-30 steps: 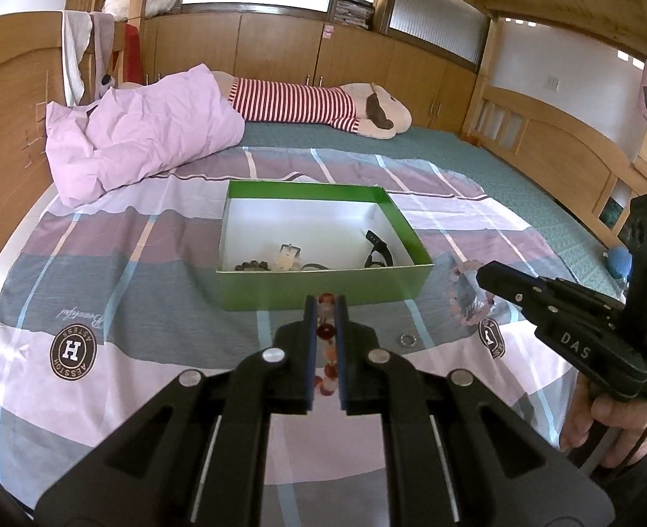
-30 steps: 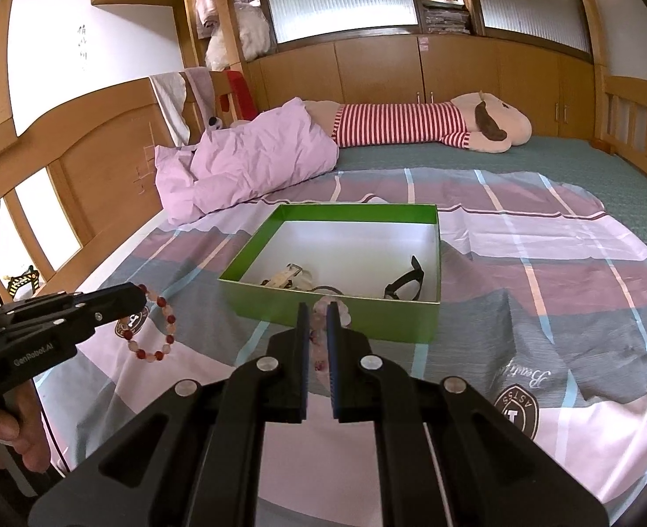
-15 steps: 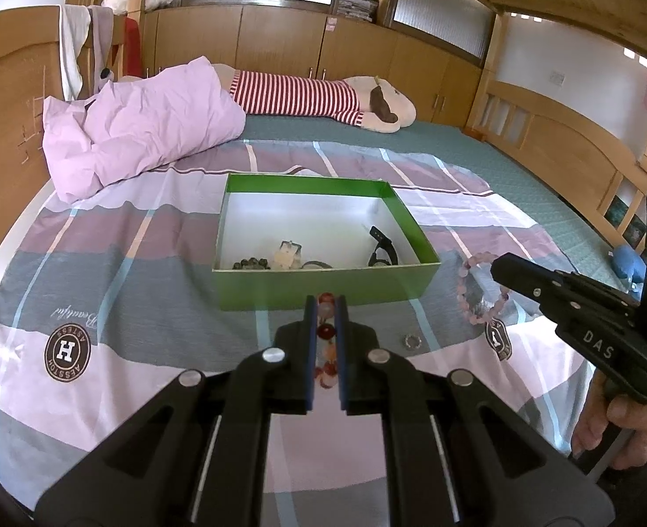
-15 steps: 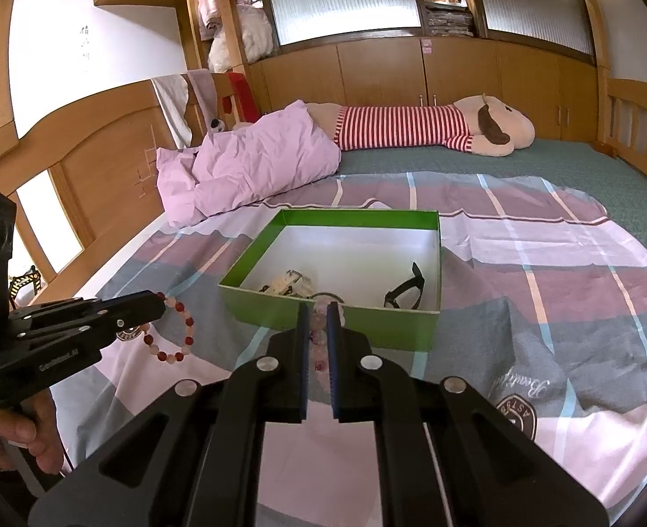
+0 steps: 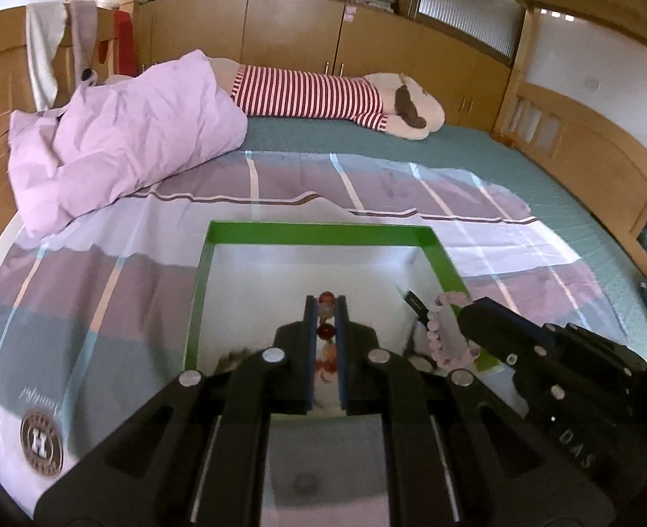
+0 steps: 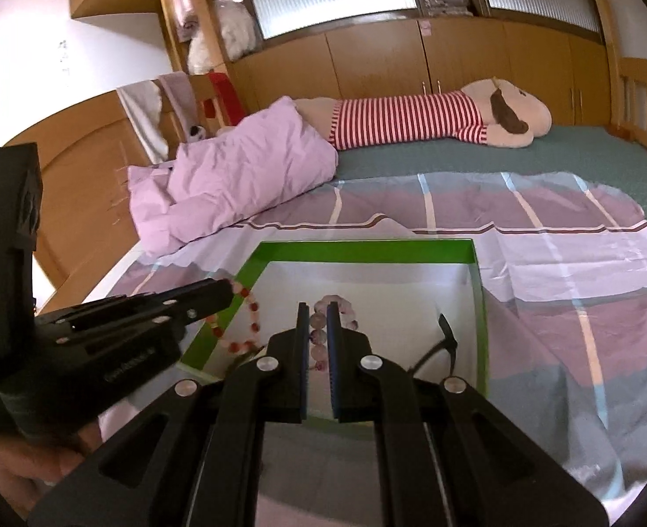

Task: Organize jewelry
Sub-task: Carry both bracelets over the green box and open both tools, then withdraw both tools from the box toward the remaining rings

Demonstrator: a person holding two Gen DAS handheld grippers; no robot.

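Both grippers are over the green box point(image 5: 323, 233) right now, which sits on the striped bedsheet point(image 5: 82, 290) about mid-bed. The left gripper point(image 5: 325, 307) has its fingers pinched on a red and pale beaded bracelet point(image 5: 326, 330), and from the right wrist view you can see that bracelet point(image 6: 246, 323) dangling just over the box's left wall. The right gripper point(image 6: 318, 314) has its fingers clamped on a pink beaded bracelet point(image 6: 319, 333), hanging above the white floor of the box; in the left wrist view that one point(image 5: 444, 333) shows near the box's right wall.

Inside the box, a black strap-like piece point(image 6: 444, 342) lies by the right wall, and there's some blurry stuff at the near left corner point(image 5: 233, 358) that I can't make out.

Further back on the bed, a crumpled lilac pillow point(image 5: 121, 140) sits at the left side and a long plush toy in a red-striped shirt point(image 5: 336, 96) lies along the far edge.
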